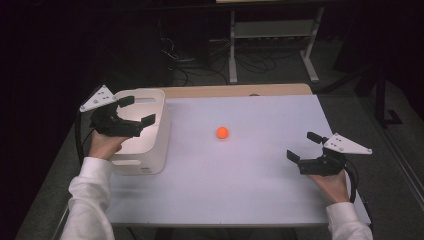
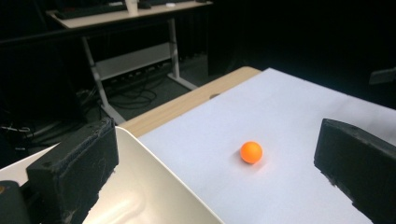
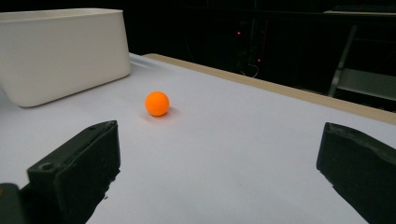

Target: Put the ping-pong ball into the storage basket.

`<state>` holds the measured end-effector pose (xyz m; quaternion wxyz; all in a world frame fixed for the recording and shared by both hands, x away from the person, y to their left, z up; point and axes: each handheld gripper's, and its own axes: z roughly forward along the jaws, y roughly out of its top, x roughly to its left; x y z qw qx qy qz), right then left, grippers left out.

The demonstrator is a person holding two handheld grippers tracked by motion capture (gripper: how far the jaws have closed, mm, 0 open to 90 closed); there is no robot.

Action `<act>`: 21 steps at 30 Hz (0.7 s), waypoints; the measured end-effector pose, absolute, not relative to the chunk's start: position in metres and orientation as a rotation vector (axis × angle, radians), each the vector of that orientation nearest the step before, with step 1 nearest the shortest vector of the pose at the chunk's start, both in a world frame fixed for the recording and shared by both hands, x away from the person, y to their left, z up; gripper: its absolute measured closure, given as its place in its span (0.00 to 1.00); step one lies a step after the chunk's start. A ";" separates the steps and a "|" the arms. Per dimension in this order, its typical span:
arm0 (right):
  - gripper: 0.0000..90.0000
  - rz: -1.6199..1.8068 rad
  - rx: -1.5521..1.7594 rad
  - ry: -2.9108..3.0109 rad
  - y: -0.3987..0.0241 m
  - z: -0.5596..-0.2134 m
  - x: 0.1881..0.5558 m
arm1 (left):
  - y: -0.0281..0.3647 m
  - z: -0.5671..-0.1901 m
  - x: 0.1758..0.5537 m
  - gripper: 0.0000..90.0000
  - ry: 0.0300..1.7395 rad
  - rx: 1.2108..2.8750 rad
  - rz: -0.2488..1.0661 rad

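Observation:
A small orange ball (image 1: pixel 222 132) (image 2: pixel 251 152) (image 3: pixel 157 103) lies on the white table top (image 1: pixel 250 170), near its middle. At the table's left stands a white bin (image 1: pixel 147 150) (image 2: pixel 154 196) (image 3: pixel 60 51). My left gripper (image 1: pixel 136 111) hovers over the bin's open top, jaws wide open and nothing between them. My right gripper (image 1: pixel 304 146) is low over the table at the right, well clear of the ball, also open and holding nothing. Both point toward the ball.
A bare wooden strip (image 1: pixel 235 91) runs along the table's far edge. Beyond it are a metal rack (image 1: pixel 272 30) and loose cables (image 1: pixel 200 62) on a dark floor. White surface stretches between the ball and the right gripper.

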<state>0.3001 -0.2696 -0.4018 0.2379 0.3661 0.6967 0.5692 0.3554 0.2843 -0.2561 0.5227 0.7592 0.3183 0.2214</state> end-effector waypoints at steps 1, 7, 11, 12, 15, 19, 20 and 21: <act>0.00 1.559 1.003 1.910 -0.270 -0.402 0.300 | 0.283 -0.256 0.357 0.00 0.760 1.832 0.525; 0.00 1.559 1.000 1.908 -0.270 -0.402 0.300 | 0.277 -0.253 0.363 0.00 0.744 1.887 0.523; 0.00 1.562 1.007 1.911 -0.270 -0.402 0.300 | 0.272 -0.250 0.368 0.00 0.740 1.905 0.512; 0.00 1.561 1.005 1.912 -0.270 -0.402 0.300 | 0.271 -0.249 0.369 0.00 0.737 1.919 0.508; 0.00 1.559 0.998 1.911 -0.270 -0.402 0.301 | 0.266 -0.247 0.373 0.00 0.718 1.961 0.508; 0.00 1.561 1.002 1.913 -0.270 -0.402 0.301 | 0.260 -0.246 0.378 0.00 0.711 1.990 0.494; 0.00 1.561 1.001 1.913 -0.270 -0.402 0.301 | 0.258 -0.246 0.379 0.00 0.710 1.995 0.492; 0.00 1.561 1.001 1.913 -0.269 -0.402 0.301 | 0.256 -0.245 0.380 0.00 0.710 1.998 0.486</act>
